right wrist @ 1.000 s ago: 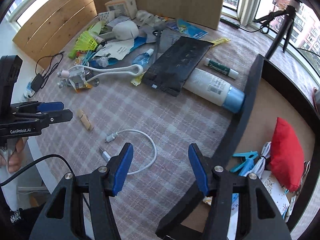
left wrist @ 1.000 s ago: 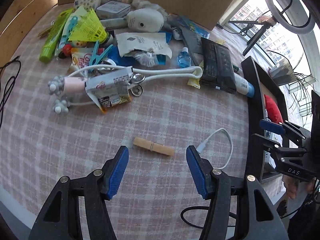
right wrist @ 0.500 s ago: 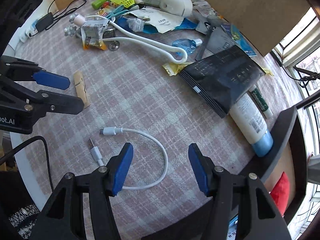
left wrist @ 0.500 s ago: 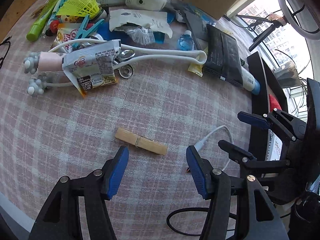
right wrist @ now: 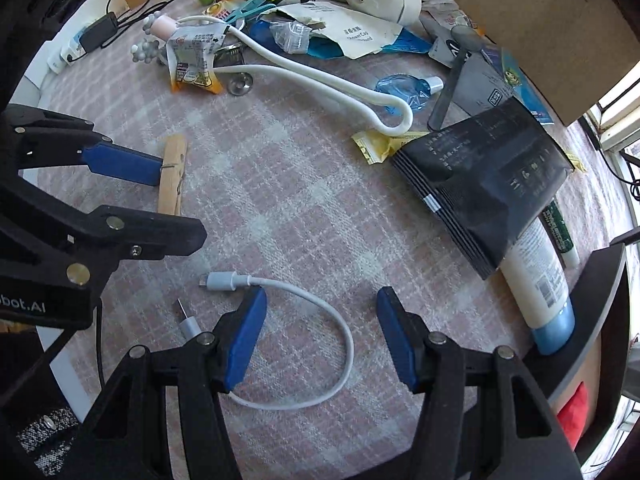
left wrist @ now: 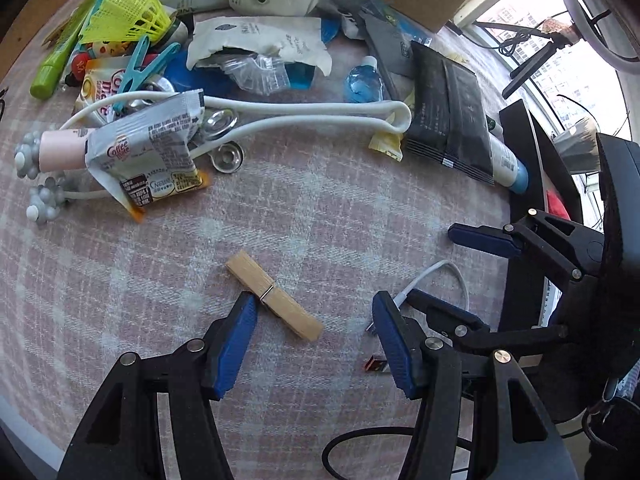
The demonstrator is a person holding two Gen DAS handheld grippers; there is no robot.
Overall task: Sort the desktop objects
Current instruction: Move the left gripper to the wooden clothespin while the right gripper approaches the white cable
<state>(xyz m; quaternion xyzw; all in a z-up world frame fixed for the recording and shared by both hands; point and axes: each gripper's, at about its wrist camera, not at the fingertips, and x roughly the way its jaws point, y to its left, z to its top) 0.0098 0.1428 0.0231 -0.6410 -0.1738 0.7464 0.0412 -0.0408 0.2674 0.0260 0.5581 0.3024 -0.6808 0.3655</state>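
Note:
A wooden clothespin (left wrist: 276, 300) (right wrist: 174, 160) lies flat on the pink checked tablecloth (left wrist: 320, 208). My left gripper (left wrist: 316, 310) (right wrist: 168, 200) hangs low over it, open, with the pin lying slantwise between the blue pads and its left pad close beside the spring. A short white USB cable (right wrist: 344, 344) (left wrist: 452, 272) lies curled on the cloth nearer the table's edge. My right gripper (right wrist: 320, 304) (left wrist: 452, 276) is open just above it, the cable's loop between the fingers and no pad pressing on it.
Clutter fills the back: yellow shuttlecock (left wrist: 128, 16), coffee sachet (left wrist: 148, 152), white bendy holder (left wrist: 320, 114), black pouch (right wrist: 492, 168), white tube with blue cap (right wrist: 544, 288). A black tray (right wrist: 600, 320) borders the right. A black charger (right wrist: 96, 34) lies at the left edge.
Both grippers have sunk toward the cloth. The left one closed in on the clothespin, which now lies between its fingers. The right one rolled and swung from the tray to over the white cable.

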